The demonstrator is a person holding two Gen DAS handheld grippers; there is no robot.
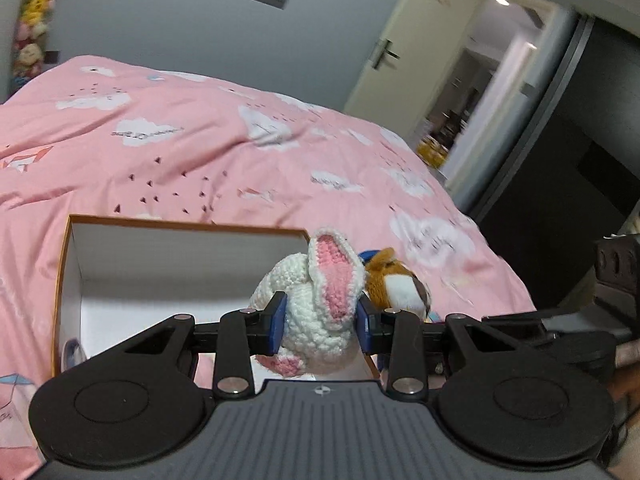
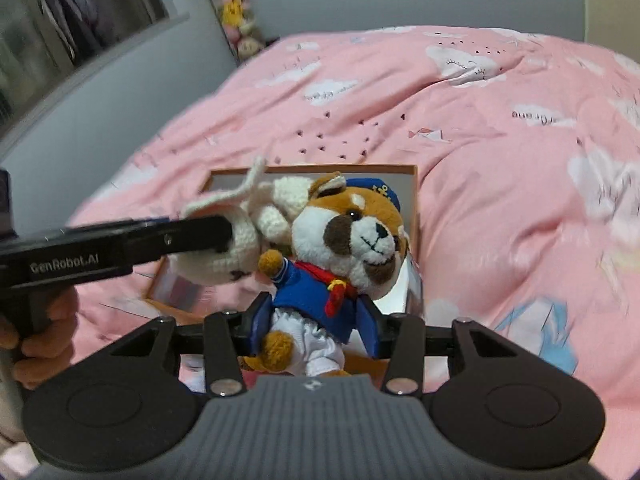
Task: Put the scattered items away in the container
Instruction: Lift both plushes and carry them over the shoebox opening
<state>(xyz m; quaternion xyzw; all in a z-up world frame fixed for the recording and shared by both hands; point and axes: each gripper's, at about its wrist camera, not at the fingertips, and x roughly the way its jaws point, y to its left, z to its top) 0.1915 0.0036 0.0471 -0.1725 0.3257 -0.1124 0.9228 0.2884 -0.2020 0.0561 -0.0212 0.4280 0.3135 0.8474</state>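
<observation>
White crocheted bunny (image 1: 316,304) with pink-lined ears; brown plush bear (image 2: 320,280) in blue.

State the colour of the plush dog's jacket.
Blue, on the plush dog clamped in the right hand-held gripper; clearest in the right wrist view.

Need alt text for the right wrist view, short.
The right gripper clamps a plush bear in a blue sailor outfit above an open orange-rimmed box on a pink cloud-print bedspread. To its left, the left gripper, held by a hand, carries a white crocheted bunny.
</observation>
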